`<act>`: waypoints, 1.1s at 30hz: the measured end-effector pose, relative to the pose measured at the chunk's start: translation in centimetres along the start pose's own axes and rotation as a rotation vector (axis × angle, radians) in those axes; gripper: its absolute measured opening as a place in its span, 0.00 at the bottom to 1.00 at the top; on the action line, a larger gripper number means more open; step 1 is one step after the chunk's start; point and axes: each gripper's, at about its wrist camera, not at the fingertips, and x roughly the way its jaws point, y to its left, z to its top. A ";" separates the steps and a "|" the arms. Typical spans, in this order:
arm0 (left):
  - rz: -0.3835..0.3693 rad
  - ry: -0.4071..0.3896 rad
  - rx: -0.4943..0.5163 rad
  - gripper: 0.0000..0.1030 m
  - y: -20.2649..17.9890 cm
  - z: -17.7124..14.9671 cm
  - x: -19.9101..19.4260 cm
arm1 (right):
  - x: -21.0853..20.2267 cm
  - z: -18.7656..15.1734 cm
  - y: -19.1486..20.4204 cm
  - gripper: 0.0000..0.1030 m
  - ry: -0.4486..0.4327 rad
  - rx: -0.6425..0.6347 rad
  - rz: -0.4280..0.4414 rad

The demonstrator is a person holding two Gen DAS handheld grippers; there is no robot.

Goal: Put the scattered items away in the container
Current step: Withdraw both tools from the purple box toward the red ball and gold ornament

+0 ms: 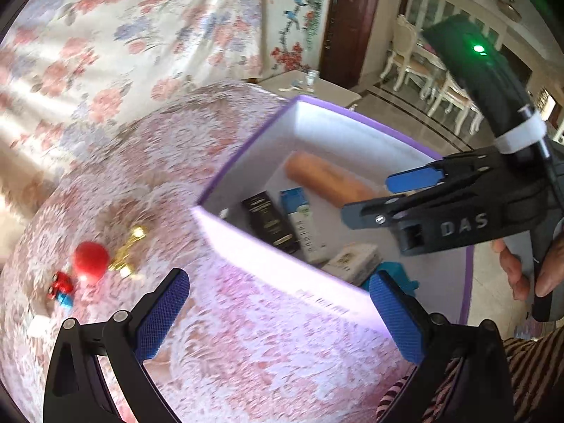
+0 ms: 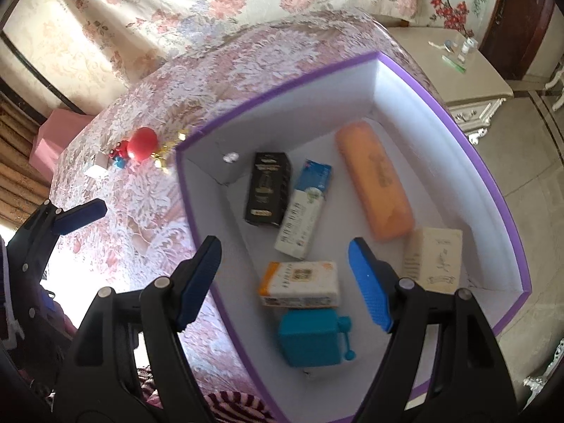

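Note:
A purple-rimmed white box stands on the lace-covered table; it also shows in the left wrist view. Inside lie an orange case, a black box, a blue-white carton, an orange-white packet, a cream box and a teal block. A red ball, a gold trinket and a small red-blue toy lie on the cloth left of the box. My left gripper is open and empty over the cloth. My right gripper is open and empty above the box.
A floral bedspread lies behind the table. A cream nightstand with small items stands beyond the box. Dining chairs are far right. A small white piece lies near the toys.

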 end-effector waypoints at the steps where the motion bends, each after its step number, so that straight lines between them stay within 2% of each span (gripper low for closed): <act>1: 0.005 0.000 -0.015 1.00 0.8 -0.3 -0.2 | 0.0 0.1 0.7 0.75 -0.003 -0.010 0.000; 16: 0.093 0.043 -0.180 1.00 11.8 -5.5 -2.5 | 1.1 1.7 11.9 0.75 -0.049 -0.187 0.024; 23: 0.123 0.087 -0.182 1.00 14.7 -7.0 -1.4 | 3.7 1.7 16.3 0.75 -0.016 -0.250 0.016; 33: 0.157 0.153 -0.170 1.00 18.0 -8.4 1.1 | 8.9 2.0 19.2 0.75 0.030 -0.254 -0.022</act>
